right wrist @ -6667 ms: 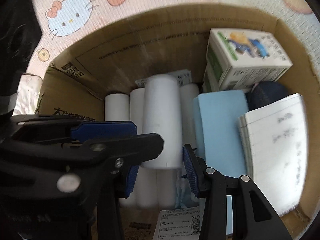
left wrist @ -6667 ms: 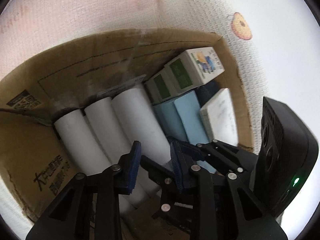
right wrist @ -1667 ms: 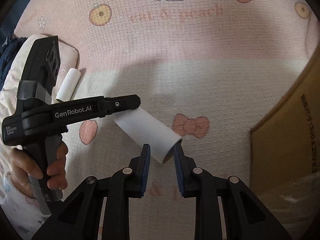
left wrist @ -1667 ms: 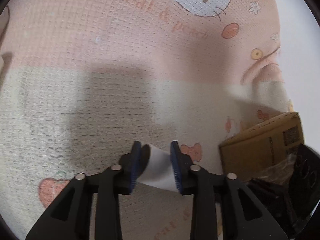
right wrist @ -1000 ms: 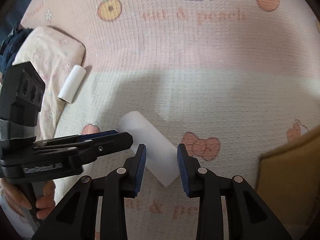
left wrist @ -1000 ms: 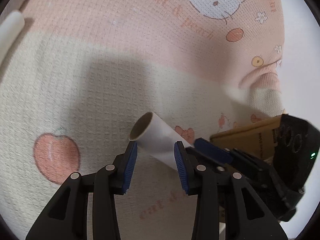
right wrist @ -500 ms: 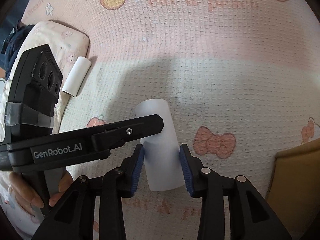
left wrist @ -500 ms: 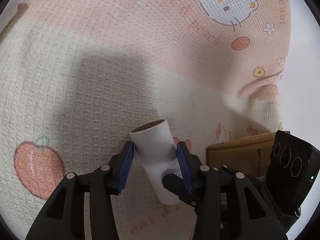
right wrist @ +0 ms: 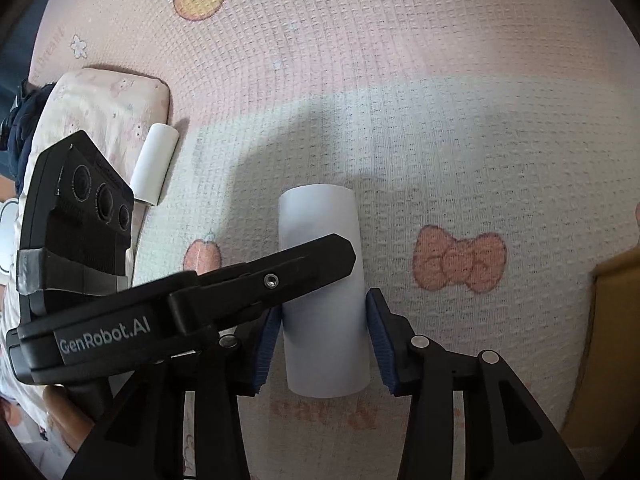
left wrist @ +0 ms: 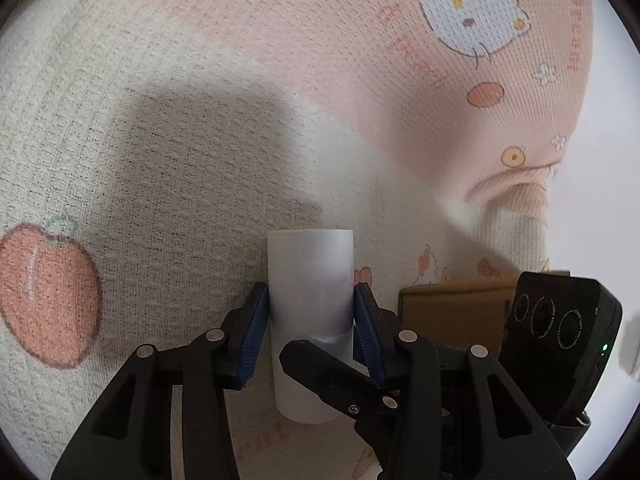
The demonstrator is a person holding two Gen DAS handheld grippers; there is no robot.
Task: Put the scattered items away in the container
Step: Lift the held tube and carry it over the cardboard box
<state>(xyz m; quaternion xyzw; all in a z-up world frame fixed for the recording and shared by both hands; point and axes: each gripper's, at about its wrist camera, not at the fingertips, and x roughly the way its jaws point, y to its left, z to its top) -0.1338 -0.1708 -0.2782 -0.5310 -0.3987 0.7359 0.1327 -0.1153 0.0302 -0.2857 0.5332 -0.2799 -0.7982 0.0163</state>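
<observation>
Between the left gripper [left wrist: 309, 300] pads: the white roll [left wrist: 310, 264], lengthwise along the fingers. The left jaws have just been opening a little, but both blue pads [left wrist: 256, 320] press on the roll's sides, so this reads as a grip.

The right gripper [right wrist: 324, 312] straddles the same roll nearer its near end. Its jaws have just been opening, with the roll between them. A thin gap shows at the right pad, so it looks released, not gripping. Probably a handover to the left. Whether the roll rests on the printed mat [left wrist: 160, 200] or is lifted, cannot tell.

To do the step well:
- Back the right gripper straight off toward the near side, without brushing the roll or the left finger crossing above it.
- Keep the left squeeze light; the tube probably crushes easily.
- Carry the roll level to the cardboard box [left wrist: 452, 304] at the right edge, and lay it in lengthwise.

Another small roll [right wrist: 154, 164] lies far left, against a pillow [right wrist: 104, 104]; probably next.
</observation>
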